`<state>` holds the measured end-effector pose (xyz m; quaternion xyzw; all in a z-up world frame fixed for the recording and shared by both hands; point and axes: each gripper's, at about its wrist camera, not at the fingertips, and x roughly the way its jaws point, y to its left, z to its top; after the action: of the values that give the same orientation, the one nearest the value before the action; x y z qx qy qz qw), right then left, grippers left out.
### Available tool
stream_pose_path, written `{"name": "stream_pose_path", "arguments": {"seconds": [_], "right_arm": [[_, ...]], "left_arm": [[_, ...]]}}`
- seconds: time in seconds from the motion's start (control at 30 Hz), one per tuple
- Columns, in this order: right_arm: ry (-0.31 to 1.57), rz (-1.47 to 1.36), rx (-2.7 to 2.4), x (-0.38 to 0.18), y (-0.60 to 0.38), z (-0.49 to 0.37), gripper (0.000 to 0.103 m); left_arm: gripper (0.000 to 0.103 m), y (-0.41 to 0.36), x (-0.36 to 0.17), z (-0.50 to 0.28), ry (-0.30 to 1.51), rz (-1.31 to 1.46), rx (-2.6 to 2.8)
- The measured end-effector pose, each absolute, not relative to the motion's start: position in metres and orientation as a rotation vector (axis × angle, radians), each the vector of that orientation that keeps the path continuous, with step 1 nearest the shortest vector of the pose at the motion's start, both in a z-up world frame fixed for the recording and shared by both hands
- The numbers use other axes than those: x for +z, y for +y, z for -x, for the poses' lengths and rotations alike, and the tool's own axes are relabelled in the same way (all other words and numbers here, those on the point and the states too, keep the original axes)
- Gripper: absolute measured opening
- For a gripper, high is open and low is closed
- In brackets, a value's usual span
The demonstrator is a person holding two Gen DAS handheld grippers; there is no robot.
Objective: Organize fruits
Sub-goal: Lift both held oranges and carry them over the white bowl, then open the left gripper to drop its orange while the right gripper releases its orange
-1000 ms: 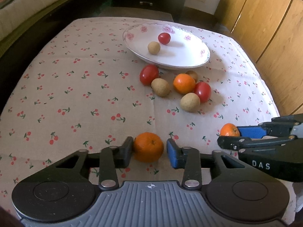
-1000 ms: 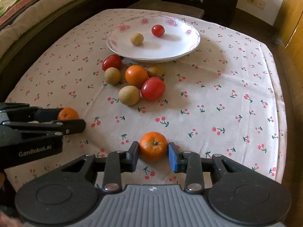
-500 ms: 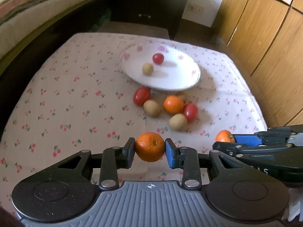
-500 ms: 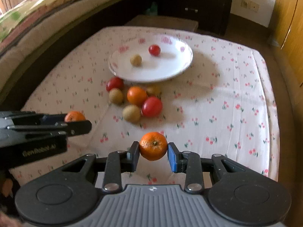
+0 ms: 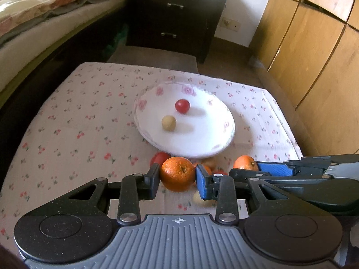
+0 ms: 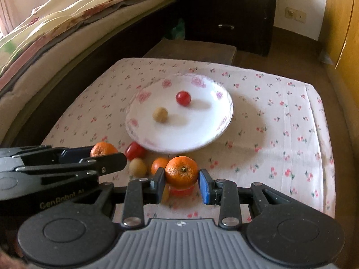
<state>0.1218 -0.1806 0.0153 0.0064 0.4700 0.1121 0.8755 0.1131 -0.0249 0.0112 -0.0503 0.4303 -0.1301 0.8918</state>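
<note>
My left gripper (image 5: 178,180) is shut on an orange tangerine (image 5: 177,173), held in the air above the table. My right gripper (image 6: 182,182) is shut on a second tangerine (image 6: 181,171), also lifted. Each gripper shows in the other's view: the right gripper (image 5: 251,169) with its tangerine (image 5: 244,162), the left gripper (image 6: 105,155) with its tangerine (image 6: 102,149). Ahead lies a white flowered plate (image 5: 202,143) (image 6: 202,134) holding a red tomato (image 5: 182,106) (image 6: 183,98) and a tan round fruit (image 5: 168,123) (image 6: 160,114). More fruit lies below the grippers, partly hidden: a tomato (image 6: 134,150), a tan fruit (image 6: 138,167), a tangerine (image 6: 158,164).
The table wears a cherry-print cloth (image 5: 78,134) (image 6: 280,134). A bed (image 6: 56,22) runs along the left, a dark drawer cabinet (image 5: 175,20) stands beyond the table, and wooden wardrobe doors (image 5: 314,56) stand on the right.
Both grippers have risen off the cloth with their tangerines and moved toward the plate. The loose fruit now sits under the fingers, and the views tilt up to show more of the room.
</note>
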Motion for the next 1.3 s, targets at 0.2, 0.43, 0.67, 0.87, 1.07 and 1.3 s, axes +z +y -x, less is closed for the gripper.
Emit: {"name": "stream_pose_path", "arguments": {"seconds": [0.2, 0.43, 0.67, 0.87, 1.07, 1.3], "right_arm": [[0.989, -0.047, 0.224, 0.010, -0.186, -0.155, 0.033], [1.000, -0.051, 0.220, -0.002, -0.189, -0.182, 0.033], [0.996, -0.060, 0.221, -0.009, -0.191, -0.199, 0.033], [1.000, -0.061, 0.222, -0.016, -0.189, -0.206, 0.033], [0.987, -0.070, 0.212, -0.015, -0.190, -0.208, 0.034], [0.984, -0.070, 0.210, -0.014, -0.189, -0.208, 0.034]], "left_arm": [[0.042, -0.029, 0.006, -0.143, 0.899, 0.122, -0.261], [0.041, -0.032, -0.003, -0.171, 0.923, 0.123, -0.242], [0.041, -0.033, -0.009, -0.185, 0.937, 0.128, -0.234], [0.041, -0.031, -0.015, -0.192, 0.957, 0.138, -0.218], [0.041, -0.032, -0.016, -0.192, 0.961, 0.151, -0.220], [0.042, -0.032, -0.016, -0.193, 0.960, 0.148, -0.212]]}}
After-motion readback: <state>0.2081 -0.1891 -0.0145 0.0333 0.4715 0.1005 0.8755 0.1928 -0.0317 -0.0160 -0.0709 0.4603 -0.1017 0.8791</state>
